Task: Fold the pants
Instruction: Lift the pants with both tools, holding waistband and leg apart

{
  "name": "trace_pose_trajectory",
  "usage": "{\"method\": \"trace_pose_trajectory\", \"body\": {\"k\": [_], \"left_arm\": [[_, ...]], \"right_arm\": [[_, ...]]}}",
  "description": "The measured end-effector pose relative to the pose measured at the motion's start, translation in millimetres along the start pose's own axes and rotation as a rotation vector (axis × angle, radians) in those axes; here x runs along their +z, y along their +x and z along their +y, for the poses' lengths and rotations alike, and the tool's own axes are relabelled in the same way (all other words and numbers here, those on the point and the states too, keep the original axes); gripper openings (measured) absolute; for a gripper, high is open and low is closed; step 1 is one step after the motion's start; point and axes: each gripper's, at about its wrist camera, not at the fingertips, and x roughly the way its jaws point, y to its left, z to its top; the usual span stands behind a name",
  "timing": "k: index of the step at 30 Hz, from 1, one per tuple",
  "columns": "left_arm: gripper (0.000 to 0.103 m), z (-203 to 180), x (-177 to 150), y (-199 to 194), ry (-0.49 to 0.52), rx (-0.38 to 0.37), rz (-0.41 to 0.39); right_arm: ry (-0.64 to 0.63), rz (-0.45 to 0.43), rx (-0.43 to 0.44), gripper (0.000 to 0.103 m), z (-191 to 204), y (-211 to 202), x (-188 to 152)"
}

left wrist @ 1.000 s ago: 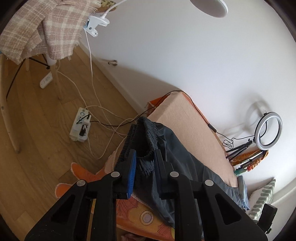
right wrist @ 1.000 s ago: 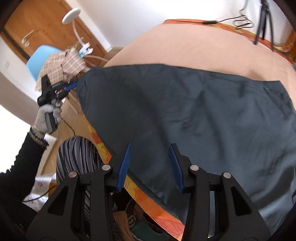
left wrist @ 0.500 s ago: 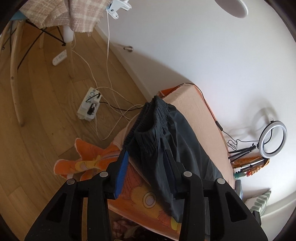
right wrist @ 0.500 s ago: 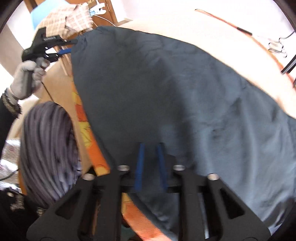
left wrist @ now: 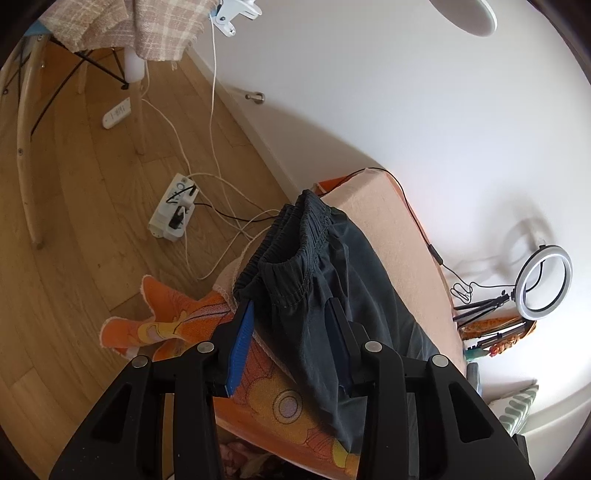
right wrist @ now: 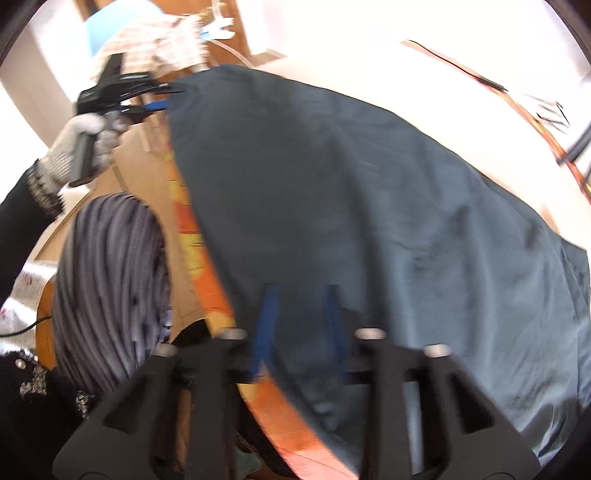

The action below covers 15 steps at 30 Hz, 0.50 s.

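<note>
Dark grey pants [left wrist: 332, 258] lie spread on the bed, with the elastic waistband at the bed's corner. My left gripper [left wrist: 288, 343] is open over the waistband; cloth lies loose between its blue pads without being pinched. The right wrist view shows the pants [right wrist: 351, 184] as a broad flat sheet, and a gloved hand holding the left gripper [right wrist: 171, 98] at their far corner. My right gripper [right wrist: 299, 321] hovers at the near edge of the pants. Its jaws are opening, with dark cloth under and between them, and the picture is blurred.
The bed has a peach sheet [left wrist: 380, 218] over an orange patterned blanket [left wrist: 280, 398]. A power strip [left wrist: 173, 214] and cables lie on the wood floor. A chair draped with plaid cloth [left wrist: 147, 26] stands beyond. A ring light [left wrist: 543, 284] stands by the wall. A striped trouser knee [right wrist: 110, 288] is beside the bed.
My left gripper let go of the waistband, which now lies on the bed corner. My right gripper shut at the near edge of the pants, then opened again as it shifted sideways.
</note>
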Motion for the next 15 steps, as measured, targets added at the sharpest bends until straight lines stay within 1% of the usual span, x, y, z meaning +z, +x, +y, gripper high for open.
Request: {"method": "trace_pose_trajectory", "body": {"k": [2, 4, 6, 7, 8, 10, 13, 15], "left_arm": [[0.034, -1, -1, -1, 0.008, 0.000, -0.005], [0.034, -2, -1, -2, 0.006, -0.010, -0.005], [0.034, -3, 0, -2, 0.002, -0.013, -0.005], [0.034, -4, 2, -3, 0.001, -0.012, -0.005], [0.034, -4, 3, -4, -0.003, -0.013, -0.005], [0.034, -3, 6, -7, -0.019, -0.006, -0.007], [0.037, 1, 7, -16, -0.038, 0.000, -0.030], [0.040, 4, 7, -15, -0.058, -0.001, -0.021]], "right_arm": [[-0.046, 0.011, 0.006, 0.048, 12, 5, 2], [-0.095, 0.030, -0.028, 0.047, 21, 10, 3], [-0.137, 0.052, -0.041, 0.027, 29, 15, 1], [-0.149, 0.068, -0.054, 0.008, 29, 18, 1], [-0.157, 0.072, -0.081, 0.006, 27, 20, 0], [-0.154, 0.071, -0.102, 0.002, 21, 19, 0], [-0.094, 0.066, -0.162, 0.001, 4, 18, 2], [-0.037, 0.052, -0.114, 0.002, -6, 14, 3]]}}
